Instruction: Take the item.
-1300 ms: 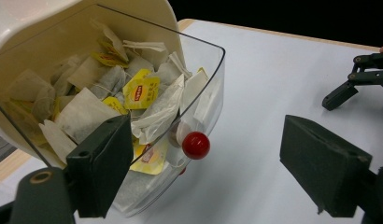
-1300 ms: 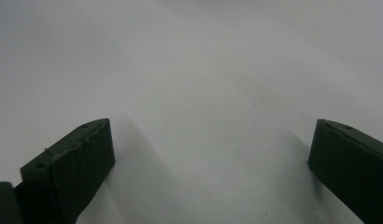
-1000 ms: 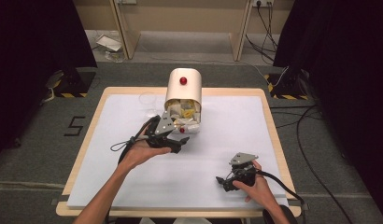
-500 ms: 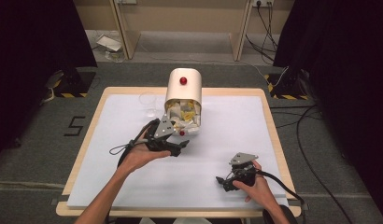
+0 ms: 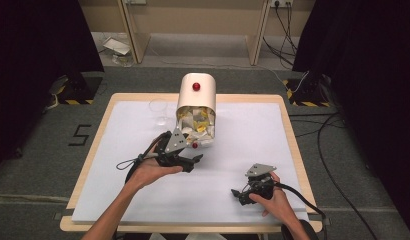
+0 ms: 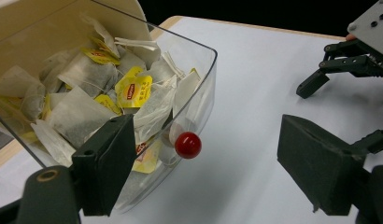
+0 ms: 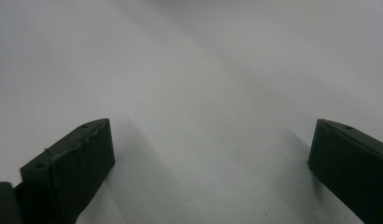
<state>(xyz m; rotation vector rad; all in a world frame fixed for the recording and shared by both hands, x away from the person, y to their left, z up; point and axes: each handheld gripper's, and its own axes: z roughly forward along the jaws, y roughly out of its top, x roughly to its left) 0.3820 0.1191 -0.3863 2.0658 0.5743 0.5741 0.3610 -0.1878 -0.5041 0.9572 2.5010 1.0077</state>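
A cream tea-bag dispenser (image 5: pixel 196 92) with a red knob on top stands at the table's far middle. Its clear drawer (image 5: pixel 197 126) is pulled out and holds several tea bags (image 6: pixel 94 91). A small red knob (image 6: pixel 187 144) sits on the drawer's front wall (image 6: pixel 199 100). My left gripper (image 5: pixel 192 160) is open just in front of that knob, touching nothing. In the left gripper view the knob lies between the jaws, nearer the left one (image 6: pixel 210 163). My right gripper (image 5: pixel 241 195) rests open near the front right, its jaws wide over bare table (image 7: pixel 210 158).
An empty clear glass (image 5: pixel 158 108) stands left of the dispenser. The white mat (image 5: pixel 243 145) covers the wooden table. The right gripper (image 6: pixel 341 58) also shows in the left gripper view. Cables (image 5: pixel 303 195) trail from both grippers toward the front edge.
My left gripper has drawn back slightly toward the person, uncovering the drawer's red knob. The right gripper has stayed put.
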